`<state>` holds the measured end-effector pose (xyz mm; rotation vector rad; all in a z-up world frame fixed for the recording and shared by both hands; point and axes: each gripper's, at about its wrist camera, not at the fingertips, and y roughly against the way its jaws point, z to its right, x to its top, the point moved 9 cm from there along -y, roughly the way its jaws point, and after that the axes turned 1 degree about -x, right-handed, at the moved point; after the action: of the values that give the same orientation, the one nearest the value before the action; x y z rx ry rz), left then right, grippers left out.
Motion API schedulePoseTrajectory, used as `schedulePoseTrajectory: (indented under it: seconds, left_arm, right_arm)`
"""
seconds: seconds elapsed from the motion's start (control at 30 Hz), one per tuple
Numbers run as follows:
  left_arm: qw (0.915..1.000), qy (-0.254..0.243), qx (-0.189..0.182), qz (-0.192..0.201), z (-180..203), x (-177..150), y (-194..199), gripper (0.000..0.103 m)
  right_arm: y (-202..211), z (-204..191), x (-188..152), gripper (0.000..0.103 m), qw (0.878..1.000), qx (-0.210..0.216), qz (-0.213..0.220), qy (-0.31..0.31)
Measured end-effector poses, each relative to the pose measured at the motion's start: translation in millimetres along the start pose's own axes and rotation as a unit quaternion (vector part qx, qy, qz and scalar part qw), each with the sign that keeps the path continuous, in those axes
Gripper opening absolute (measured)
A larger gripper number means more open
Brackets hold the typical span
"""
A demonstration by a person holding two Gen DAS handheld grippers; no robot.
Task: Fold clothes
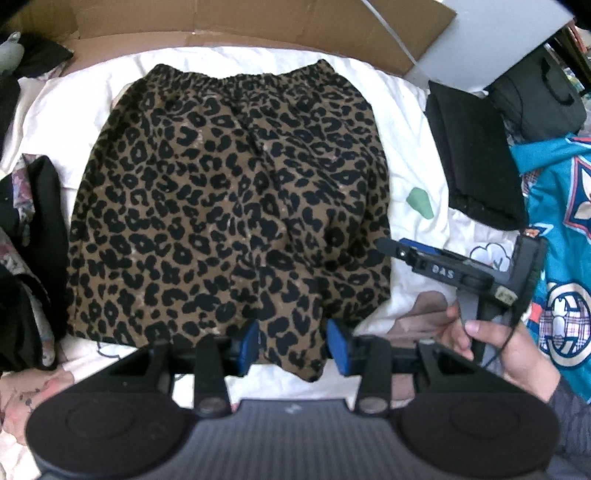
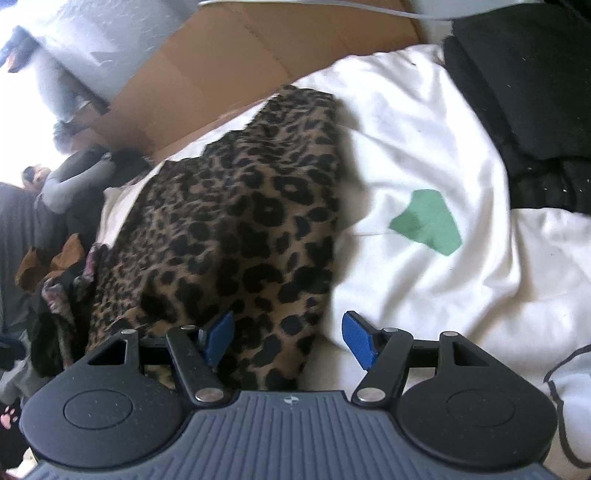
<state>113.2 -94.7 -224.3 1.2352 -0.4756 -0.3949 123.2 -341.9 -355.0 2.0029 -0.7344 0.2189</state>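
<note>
Jaws of the left gripper (image 1: 291, 345) stand part-spread astride the near hem of the leopard shorts (image 1: 229, 206), and whether the blue pads (image 1: 248, 341) bite the cloth cannot be told; the right gripper (image 2: 288, 341), gripped in a hand (image 1: 517, 350) at the bed's right side, has its jaws spread wide with the shorts' right edge running between them, neither pad visibly pressing. Spread flat and unfolded, the shorts lie mid-bed on the white sheet (image 1: 406, 122), waistband toward the far edge, hem toward the near edge. Judged from that, this garment's folding has barely begun: no crease is laid, and the first fold has yet to be made. A black garment (image 1: 476, 162) already squared off near the bed's right edge looks like finished work; dark clothes (image 1: 40, 236) heaped at the left edge look still to come. Flattened cardboard (image 1: 236, 22) leans behind the far edge, holding nothing that can be seen, and a dark bag (image 1: 543, 99) sits beyond the far-right corner, its contents hidden.
</note>
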Motion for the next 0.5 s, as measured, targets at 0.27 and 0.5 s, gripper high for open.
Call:
schedulePoseTrajectory:
  seconds: [0.27, 0.5]
  left_arm:
    - [1.0000, 0.003, -0.001, 0.000, -2, 1, 3, 0.044]
    - [0.9999, -0.007, 0.008, 0.003, -3, -3, -1, 0.044]
  right_arm:
    - [-26, -1, -5, 0.056, 0.995, 0.066, -0.026, -0.070]
    - [-17, 3, -12, 0.000, 0.993, 0.068, -0.034, -0.088]
